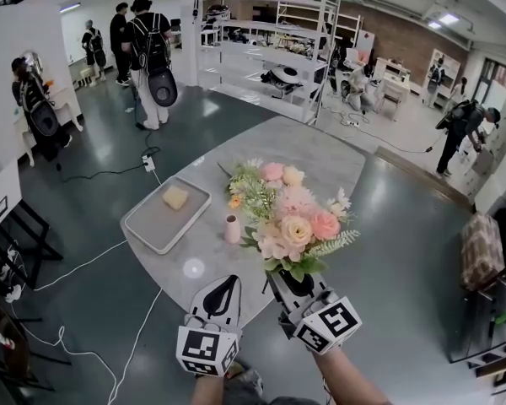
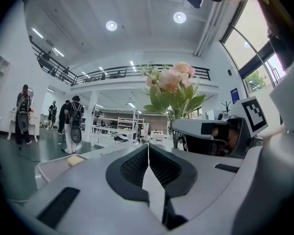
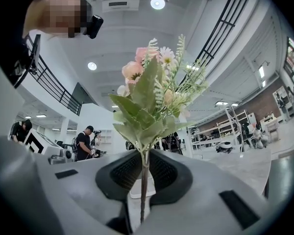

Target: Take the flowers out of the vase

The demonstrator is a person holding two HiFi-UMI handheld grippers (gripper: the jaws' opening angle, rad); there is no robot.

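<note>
The flowers are out of the vase, held upright in the air over the near edge of the table. The right gripper is clenched on the stem, with leaves and blooms directly above its jaws. The small pink vase stands upright on the table, left of the bouquet in the head view. A tray near the vase holds a yellow block. The left gripper sits beside the right, jaws pressed together, empty
</note>
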